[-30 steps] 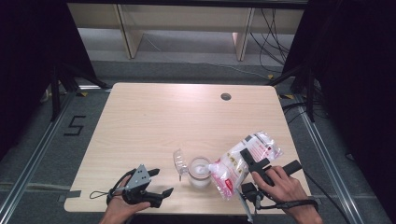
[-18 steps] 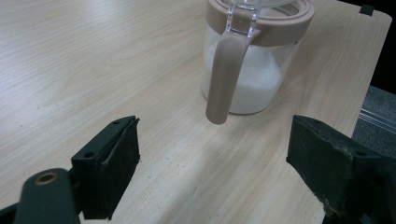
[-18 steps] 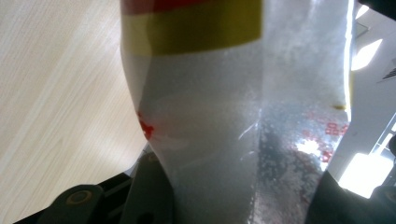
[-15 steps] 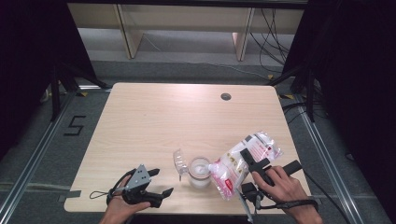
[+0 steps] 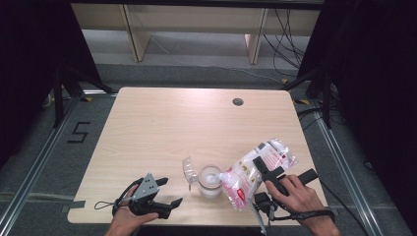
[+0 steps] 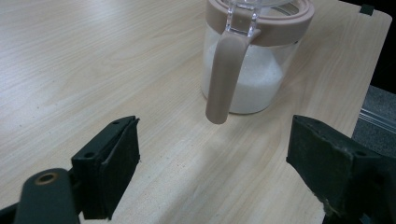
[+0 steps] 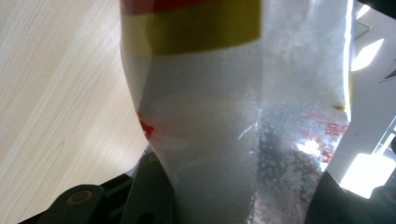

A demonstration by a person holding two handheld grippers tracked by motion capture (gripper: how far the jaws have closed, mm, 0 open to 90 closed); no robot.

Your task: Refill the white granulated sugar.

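A clear glass jar (image 5: 210,181) with a beige rim and handle stands near the table's front edge, part full of white grains, its clear lid (image 5: 189,169) swung open to the left. My right gripper (image 5: 263,169) is shut on a clear plastic bag (image 5: 251,169) with red print, tilted with its mouth over the jar. In the right gripper view the bag (image 7: 233,116) bulges between the jaws. My left gripper (image 5: 164,194) rests open at the front left, nothing between its jaws. In the left gripper view the jar (image 6: 254,60) stands just beyond the open gripper (image 6: 215,172).
The light wooden table (image 5: 167,123) has a round cable hole (image 5: 238,102) at the back right. Black frames and dark curtains stand on both sides, and shelf legs and cables lie on the floor behind.
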